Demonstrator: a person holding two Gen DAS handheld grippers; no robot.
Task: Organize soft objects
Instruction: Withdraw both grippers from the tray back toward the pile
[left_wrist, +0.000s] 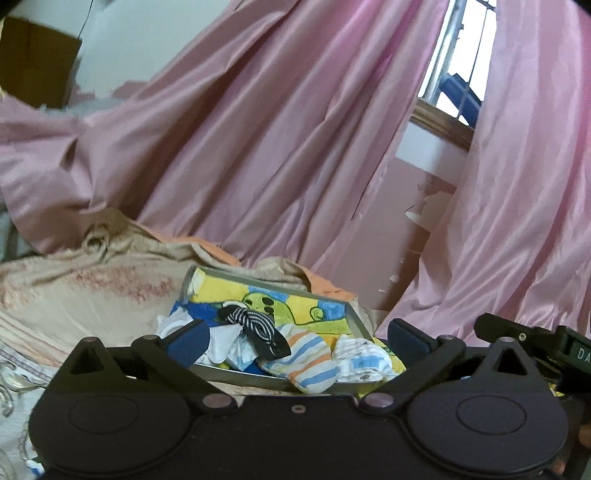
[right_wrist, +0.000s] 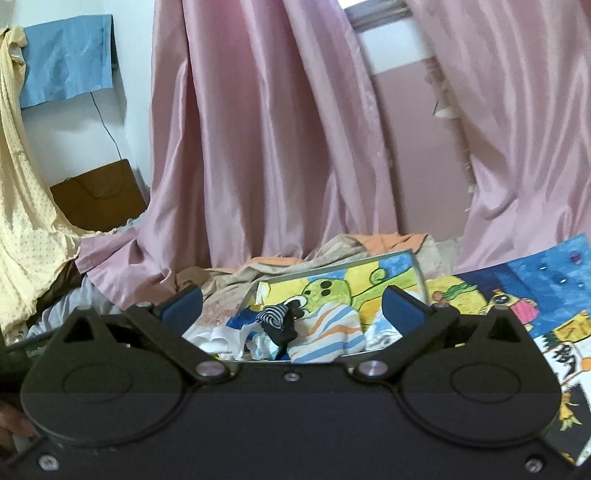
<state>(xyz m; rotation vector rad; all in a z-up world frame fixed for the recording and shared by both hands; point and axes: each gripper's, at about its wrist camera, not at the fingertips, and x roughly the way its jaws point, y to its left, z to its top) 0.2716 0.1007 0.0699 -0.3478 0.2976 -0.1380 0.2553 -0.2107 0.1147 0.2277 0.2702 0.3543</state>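
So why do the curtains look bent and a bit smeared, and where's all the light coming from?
Left wrist view: daylight enters through the window, blown out white; the pink curtain shines and bows from the fisheye lens. Right wrist view: the curtain and the painted sheet at the right edge look softly smeared, while the tray of socks stays clearer.
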